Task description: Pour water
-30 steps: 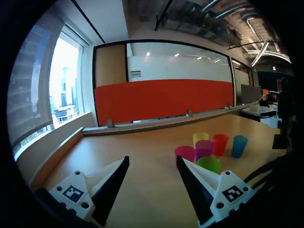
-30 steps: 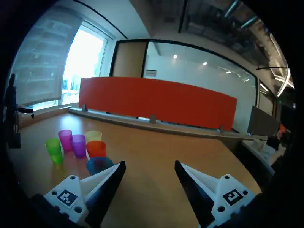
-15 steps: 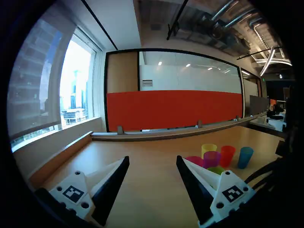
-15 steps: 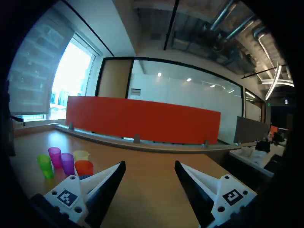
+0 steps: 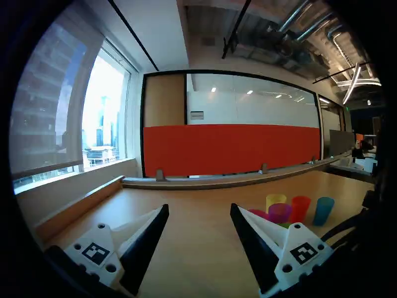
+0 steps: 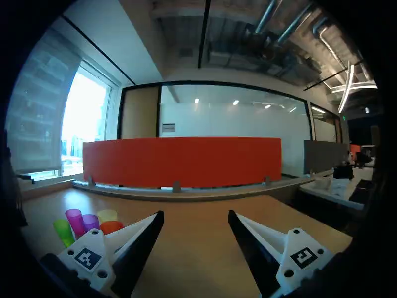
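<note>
Several small coloured plastic cups stand bunched together on a wooden table. In the left gripper view the blue cup, red cup, yellow cup and purple cup sit low on the right, partly behind the right fingertip. My left gripper is open, with nothing between its fingers. The right gripper view has the green cup, magenta cup, purple cup, yellow cup and red cup at lower left. Open and holding nothing, my right gripper hovers to their right.
An orange divider panel runs along the table's far edge, with a glass wall behind it. Large windows line the left side. Other desks stand off to the right.
Both views have tilted upward, showing more ceiling. The cups have slid lower in each view and are now partly hidden behind the fingers. Both grippers stayed open.
</note>
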Demonstrator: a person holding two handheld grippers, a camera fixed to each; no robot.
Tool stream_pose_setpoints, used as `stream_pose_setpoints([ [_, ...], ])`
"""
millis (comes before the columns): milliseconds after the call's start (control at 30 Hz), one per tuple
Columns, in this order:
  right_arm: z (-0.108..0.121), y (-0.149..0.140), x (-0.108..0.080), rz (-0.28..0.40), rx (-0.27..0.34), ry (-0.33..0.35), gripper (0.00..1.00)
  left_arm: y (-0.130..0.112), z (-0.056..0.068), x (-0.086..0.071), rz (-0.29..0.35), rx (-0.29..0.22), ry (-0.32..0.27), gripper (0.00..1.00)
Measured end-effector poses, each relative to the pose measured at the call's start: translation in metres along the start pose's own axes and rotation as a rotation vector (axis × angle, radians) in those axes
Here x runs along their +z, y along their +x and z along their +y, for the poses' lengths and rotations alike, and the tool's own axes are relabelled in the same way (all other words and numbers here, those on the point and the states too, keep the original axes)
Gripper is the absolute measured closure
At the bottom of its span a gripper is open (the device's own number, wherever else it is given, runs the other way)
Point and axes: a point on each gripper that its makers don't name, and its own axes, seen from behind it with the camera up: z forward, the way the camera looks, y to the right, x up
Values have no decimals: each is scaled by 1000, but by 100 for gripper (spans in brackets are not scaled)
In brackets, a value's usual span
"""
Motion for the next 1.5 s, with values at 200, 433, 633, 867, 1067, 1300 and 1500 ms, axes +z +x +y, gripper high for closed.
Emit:
stream_pose_setpoints([
  [200, -5, -1, 1, -5, -31, 1, 0, 2, -5, 0, 21, 16, 22, 8],
  [433, -9, 3, 4, -5, -28, -2, 0, 0, -5, 1, 45, 15, 40, 8],
  [633, -9, 7, 6, -16, -9, -14, 0, -5, -18, 3, 56, -16, 89, 8],
  [867, -10, 3, 6, -40, 11, -38, 0, -8, -13, 3, 78, -45, 83, 8],
  [1067, -15, 4, 5, -52, 7, -41, 0, -9, -7, 3, 85, -3, 91, 8],
  [1300, -16, 7, 4, -53, -4, -42, 0, -12, 3, 5, 89, 33, 103, 8],
  [1500, -19, 3, 4, -59, -14, -36, 0, -23, 7, 11, 86, 2, 112, 8],
])
